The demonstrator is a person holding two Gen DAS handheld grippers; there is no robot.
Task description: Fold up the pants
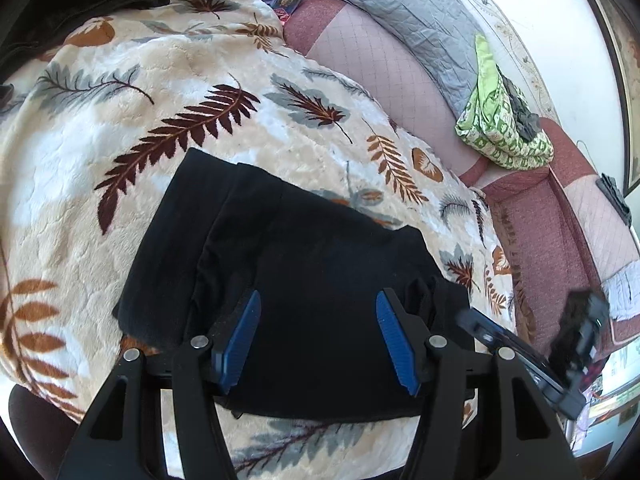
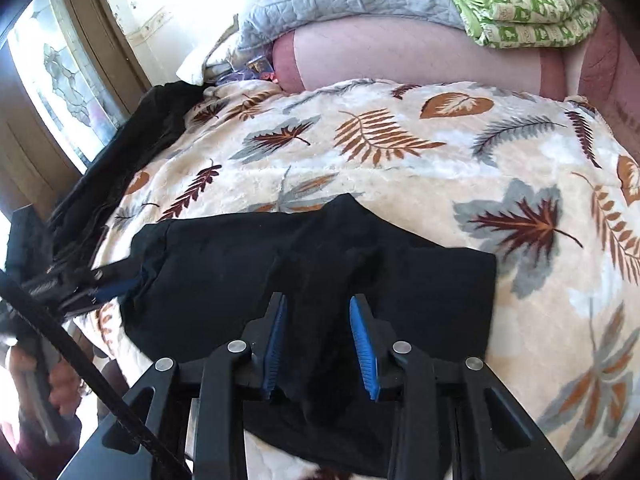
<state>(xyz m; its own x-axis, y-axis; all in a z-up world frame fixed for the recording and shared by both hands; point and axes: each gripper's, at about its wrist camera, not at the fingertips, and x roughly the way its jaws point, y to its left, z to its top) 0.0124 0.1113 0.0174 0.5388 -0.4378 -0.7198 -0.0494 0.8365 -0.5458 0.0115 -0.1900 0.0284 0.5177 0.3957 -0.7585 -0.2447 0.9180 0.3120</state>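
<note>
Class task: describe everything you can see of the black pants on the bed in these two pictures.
The black pants are a soft, matte, knit-looking fabric, folded into a compact, layered, roughly rectangular bundle with overlapping edges. They lie flat on the leaf-patterned blanket. Both grippers, left and right, are open above the near edge; contact is unclear.

A cream leaf-print blanket [image 1: 168,92] covers the bed. Behind it lie a grey quilted pillow [image 1: 400,4] and folded green patterned cloth [image 1: 500,128] on a pink mattress [image 1: 376,64]. A dark garment [image 2: 160,120] lies at the blanket's edge.
</note>
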